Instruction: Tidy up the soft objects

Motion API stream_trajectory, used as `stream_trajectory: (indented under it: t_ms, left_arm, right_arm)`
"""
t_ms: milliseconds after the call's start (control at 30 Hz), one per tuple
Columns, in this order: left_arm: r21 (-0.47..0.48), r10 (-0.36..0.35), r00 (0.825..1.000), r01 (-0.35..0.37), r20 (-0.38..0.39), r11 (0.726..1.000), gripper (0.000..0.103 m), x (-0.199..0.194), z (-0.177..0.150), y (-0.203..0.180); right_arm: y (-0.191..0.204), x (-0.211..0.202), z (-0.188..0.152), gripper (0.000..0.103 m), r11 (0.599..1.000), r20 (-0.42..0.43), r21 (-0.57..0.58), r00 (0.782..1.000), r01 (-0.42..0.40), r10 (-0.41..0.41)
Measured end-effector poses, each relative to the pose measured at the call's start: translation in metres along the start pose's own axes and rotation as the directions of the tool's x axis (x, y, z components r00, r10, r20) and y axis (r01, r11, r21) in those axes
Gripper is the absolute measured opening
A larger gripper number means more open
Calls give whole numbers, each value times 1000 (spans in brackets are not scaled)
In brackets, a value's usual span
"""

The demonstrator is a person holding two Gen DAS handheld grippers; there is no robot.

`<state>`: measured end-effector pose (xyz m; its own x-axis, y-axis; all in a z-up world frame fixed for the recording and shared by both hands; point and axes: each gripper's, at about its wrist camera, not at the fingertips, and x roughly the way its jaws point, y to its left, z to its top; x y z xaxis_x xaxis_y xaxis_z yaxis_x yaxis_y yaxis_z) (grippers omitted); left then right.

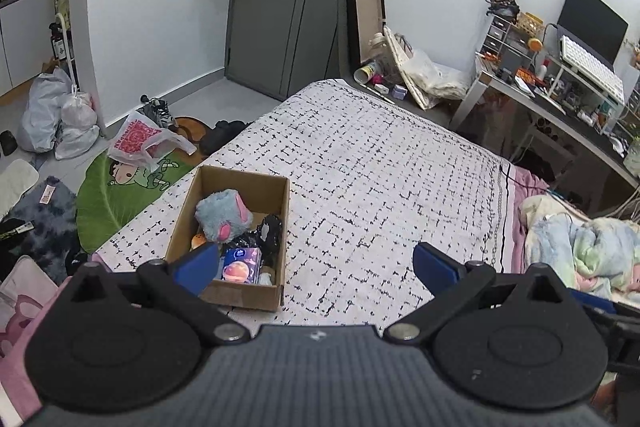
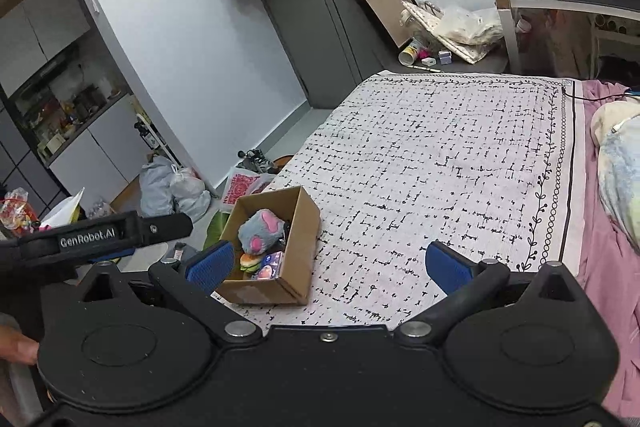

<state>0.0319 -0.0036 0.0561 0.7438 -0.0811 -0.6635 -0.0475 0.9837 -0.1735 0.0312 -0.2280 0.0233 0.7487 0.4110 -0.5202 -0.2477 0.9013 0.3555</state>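
A cardboard box (image 1: 276, 227) stands on the patterned bed cover (image 1: 380, 167) near its left edge; it also shows in the right wrist view (image 2: 304, 251). Inside lie a grey-blue plush with pink ears (image 1: 224, 213), a purple tissue pack (image 1: 242, 265), a black soft item (image 1: 270, 233) and a small orange toy (image 1: 198, 239). In the right wrist view the plush (image 2: 260, 229), a burger toy (image 2: 250, 261) and the tissue pack (image 2: 270, 265) show. My left gripper (image 1: 316, 267) is open and empty, above the bed, right of the box. My right gripper (image 2: 328, 265) is open and empty, also above the bed.
A pastel blanket (image 1: 580, 243) lies bunched at the bed's right. A cluttered desk (image 1: 560, 95) with a monitor stands at the far right. Plastic bags (image 1: 60, 119), shoes and a green mat (image 1: 120, 195) lie on the floor left of the bed. A grey door (image 1: 288, 7) is behind.
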Motion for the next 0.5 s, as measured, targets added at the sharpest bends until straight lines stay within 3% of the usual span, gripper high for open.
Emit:
stream_trajectory:
  t_ms: [500]
  left_arm:
    - [44,-4,999,6,-34,999,102,-3,-12,1]
  right_arm:
    - [-5,4,-11,103,999,-45,29,999,26,-25]
